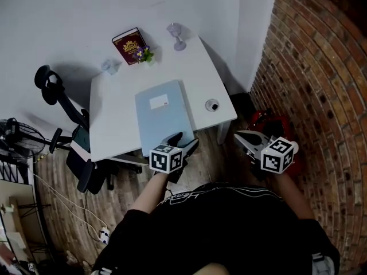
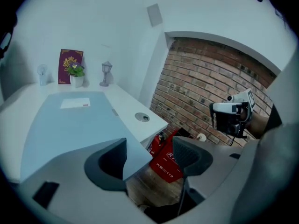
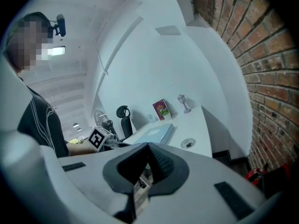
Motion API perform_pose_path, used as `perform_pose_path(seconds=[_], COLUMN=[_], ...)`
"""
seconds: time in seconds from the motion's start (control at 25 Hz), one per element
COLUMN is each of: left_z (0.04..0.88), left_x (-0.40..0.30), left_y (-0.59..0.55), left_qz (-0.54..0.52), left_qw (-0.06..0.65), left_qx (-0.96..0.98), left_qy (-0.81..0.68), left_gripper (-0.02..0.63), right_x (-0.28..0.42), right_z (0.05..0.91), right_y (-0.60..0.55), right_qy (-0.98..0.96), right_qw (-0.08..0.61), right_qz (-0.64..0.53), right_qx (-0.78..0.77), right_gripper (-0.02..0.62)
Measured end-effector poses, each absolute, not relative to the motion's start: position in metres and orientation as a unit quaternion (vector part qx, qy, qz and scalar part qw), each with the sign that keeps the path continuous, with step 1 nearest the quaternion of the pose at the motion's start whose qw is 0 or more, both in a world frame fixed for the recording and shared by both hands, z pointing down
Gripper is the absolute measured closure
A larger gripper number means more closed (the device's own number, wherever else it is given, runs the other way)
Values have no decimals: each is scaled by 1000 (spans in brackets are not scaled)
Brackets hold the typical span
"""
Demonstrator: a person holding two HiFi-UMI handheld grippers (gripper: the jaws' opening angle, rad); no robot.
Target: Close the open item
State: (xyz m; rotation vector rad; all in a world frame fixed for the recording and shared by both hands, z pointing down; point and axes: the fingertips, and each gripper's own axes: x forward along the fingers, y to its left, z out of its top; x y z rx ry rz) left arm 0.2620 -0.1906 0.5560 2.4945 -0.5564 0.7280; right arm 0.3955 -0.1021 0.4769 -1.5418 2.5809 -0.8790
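Observation:
A flat light-blue folder-like item [image 1: 163, 116] lies shut on the white desk [image 1: 114, 119], a white label on its top. In the left gripper view this item [image 2: 70, 120] fills the near desk. My left gripper [image 1: 183, 142] is at the item's near right corner, open; the corner reaches in between the jaws [image 2: 150, 148] beside the left finger, and the pads do not press on it. My right gripper [image 1: 246, 137] hangs off the desk's right side over the floor, shut [image 3: 148, 148] with nothing in it. It shows in the left gripper view too [image 2: 232, 113].
At the desk's far edge stand a dark red book [image 1: 128, 46], a small flower pot [image 1: 143, 54], a lantern-like ornament [image 1: 178, 36] and a small glass [image 1: 109, 66]. A cable grommet [image 1: 212, 105] sits at the right. Office chair [image 1: 69, 130] left, brick wall [image 1: 321, 67] and red box [image 1: 275, 125] right.

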Motion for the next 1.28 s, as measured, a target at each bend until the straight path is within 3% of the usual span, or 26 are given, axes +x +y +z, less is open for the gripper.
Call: perform_pose_path(seconds=[0.28,0.36,0.64,0.84,1.08,1.28], left_z=[489,470,416,391,404,408], left_x=[209,185,121,93,71,62], left_y=[-172,-162,-119,-91,-71,-57], left_qz=[182,159,94,54,84,81], left_qw=[254,260,246,248,206,214], left_qx=[922,924,939,944,948,949], left_qy=[-227,-231,-223,-210,-225,-216], left_gripper=[313,392,549,561,561,561], right_x=[353,334,247,213,182,169], right_z=[462,456,413,387,393,396], right_y=[-101,-102,-89,-68,-42,-29], right_qy=[821,823,871,884,895,893], right_qw=[20,24,51,74,37,35], right_qz=[-278,-279,-258,-227,-200,-206], right_qx=[-499,-494,-414,-402,-398,-398], right_gripper=[592,594,594,594,594,594])
